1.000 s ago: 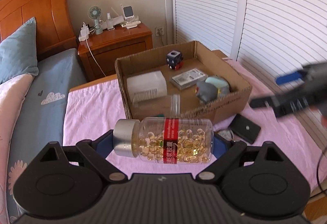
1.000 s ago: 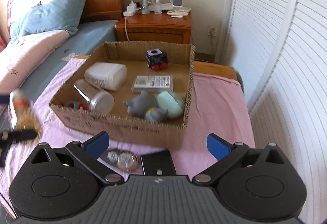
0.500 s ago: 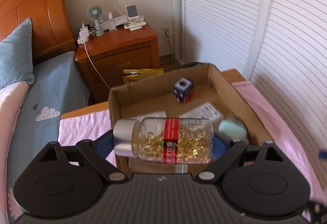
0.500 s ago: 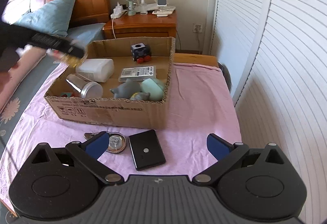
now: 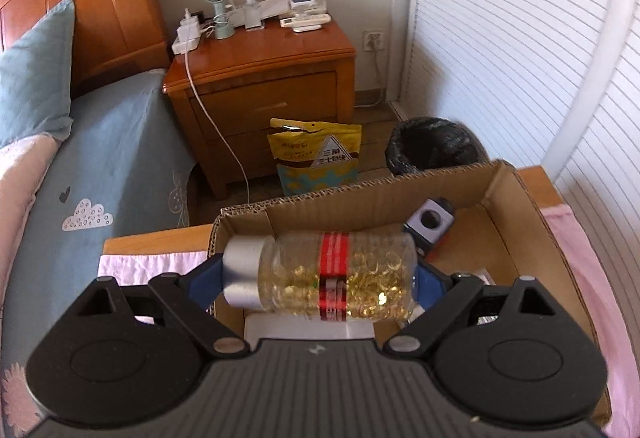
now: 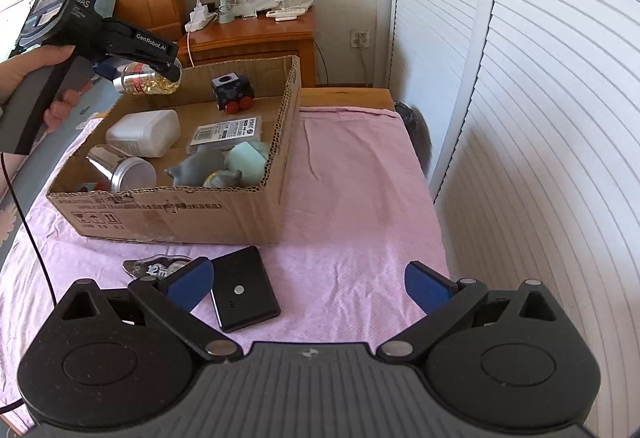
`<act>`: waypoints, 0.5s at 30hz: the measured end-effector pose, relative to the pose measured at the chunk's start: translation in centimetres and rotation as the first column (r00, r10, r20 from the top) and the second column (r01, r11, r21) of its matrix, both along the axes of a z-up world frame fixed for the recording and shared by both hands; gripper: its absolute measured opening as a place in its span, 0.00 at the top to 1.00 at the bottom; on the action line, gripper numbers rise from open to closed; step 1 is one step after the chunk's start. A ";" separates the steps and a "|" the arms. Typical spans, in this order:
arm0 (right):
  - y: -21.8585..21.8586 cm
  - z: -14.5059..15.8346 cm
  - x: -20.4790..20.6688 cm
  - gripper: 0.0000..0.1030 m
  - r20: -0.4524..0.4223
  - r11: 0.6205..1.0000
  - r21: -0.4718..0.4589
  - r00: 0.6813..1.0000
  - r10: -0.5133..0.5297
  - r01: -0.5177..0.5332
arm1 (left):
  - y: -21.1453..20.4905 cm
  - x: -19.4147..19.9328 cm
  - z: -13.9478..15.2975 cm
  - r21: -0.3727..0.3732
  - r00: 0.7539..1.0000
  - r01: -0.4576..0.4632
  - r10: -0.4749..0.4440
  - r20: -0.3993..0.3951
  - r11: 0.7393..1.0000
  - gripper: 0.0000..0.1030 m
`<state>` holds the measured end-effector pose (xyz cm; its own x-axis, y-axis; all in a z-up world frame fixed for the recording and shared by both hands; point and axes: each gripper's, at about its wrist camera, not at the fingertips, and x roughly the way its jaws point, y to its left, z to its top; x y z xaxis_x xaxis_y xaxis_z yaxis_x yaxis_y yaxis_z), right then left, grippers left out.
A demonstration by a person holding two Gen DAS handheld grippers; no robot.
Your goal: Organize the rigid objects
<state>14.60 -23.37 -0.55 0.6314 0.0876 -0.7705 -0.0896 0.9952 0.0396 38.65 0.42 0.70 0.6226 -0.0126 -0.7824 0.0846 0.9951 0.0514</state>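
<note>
My left gripper is shut on a clear capsule bottle with a silver cap and red label, held sideways above the far-left corner of the cardboard box. In the right wrist view the bottle hangs over the box, which holds a white jar, a silver-capped bottle, a toy train, a flat case and grey and green toys. My right gripper is open and empty above the pink cloth, near a black device and a tape measure.
A wooden nightstand with a fan and chargers stands behind the box. A yellow bag and a black bin sit on the floor. The bed is at left, louvred doors at right.
My left gripper has carried the capsule bottle forward from in front of the box to above its far-left corner. My right gripper has pulled back and stays open.
</note>
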 end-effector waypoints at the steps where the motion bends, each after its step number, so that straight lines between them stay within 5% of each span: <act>1: 0.0 -0.1 0.1 0.00 -0.003 1.000 0.000 1.000 0.001 -0.001 | 0.2 0.0 -0.1 -0.010 1.000 -0.004 0.004 0.007 1.000 0.09; 15: 1.0 1.2 -1.6 0.00 0.031 0.999 -0.005 0.999 0.033 -0.033 | 1.1 -5.5 2.9 -0.002 0.999 0.025 -0.025 0.025 1.000 0.08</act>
